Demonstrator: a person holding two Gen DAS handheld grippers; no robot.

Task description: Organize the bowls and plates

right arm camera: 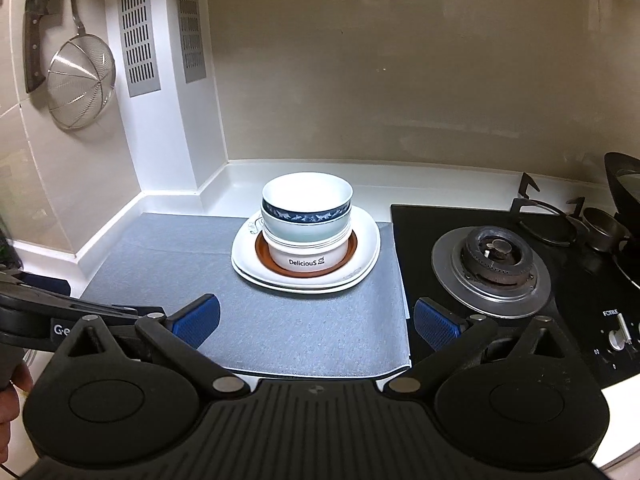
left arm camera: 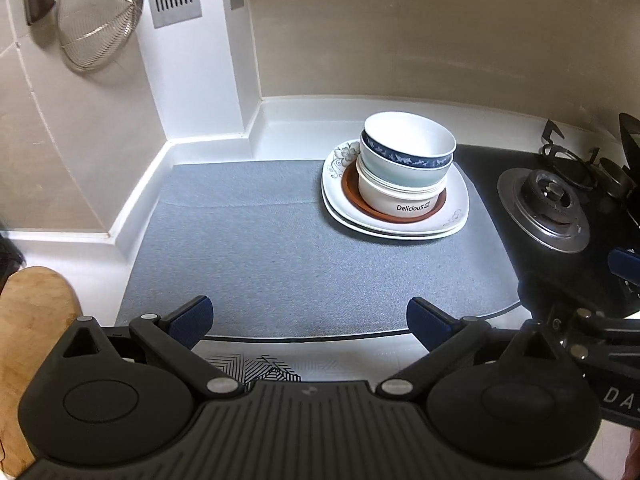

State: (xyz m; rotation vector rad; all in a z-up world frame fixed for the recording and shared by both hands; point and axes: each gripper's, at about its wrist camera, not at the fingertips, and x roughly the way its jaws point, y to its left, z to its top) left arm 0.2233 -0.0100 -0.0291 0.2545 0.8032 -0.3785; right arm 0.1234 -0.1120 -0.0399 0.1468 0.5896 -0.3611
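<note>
**Dishes in one stack at the mat's far right, both grippers empty**

On the left wall hang a knife (right arm camera: 35, 46) and a wire strainer (right arm camera: 80, 82), beside two vent grilles (right arm camera: 138, 28). A wooden board (left arm camera: 30, 344) shows at the left edge of the left wrist view.

The left gripper (left arm camera: 310, 320) hovers over the near edge of the grey mat (left arm camera: 260, 248), jaws spread wide, nothing between them.

The stack (left arm camera: 400, 184) stands upright, its long axis vertical: two white plates (left arm camera: 456, 216), a brown saucer (right arm camera: 264, 254), a "Delicious" bowl (right arm camera: 306, 258), a pale green bowl (right arm camera: 304, 234), and a blue-band bowl (right arm camera: 307, 200) on top, mouth up.

The right gripper (right arm camera: 316, 320) hangs nearer the mat's right edge, equally wide open and empty.

The burner (right arm camera: 494, 264) sits on the black hob (right arm camera: 412, 232), just right of the stack.
</note>
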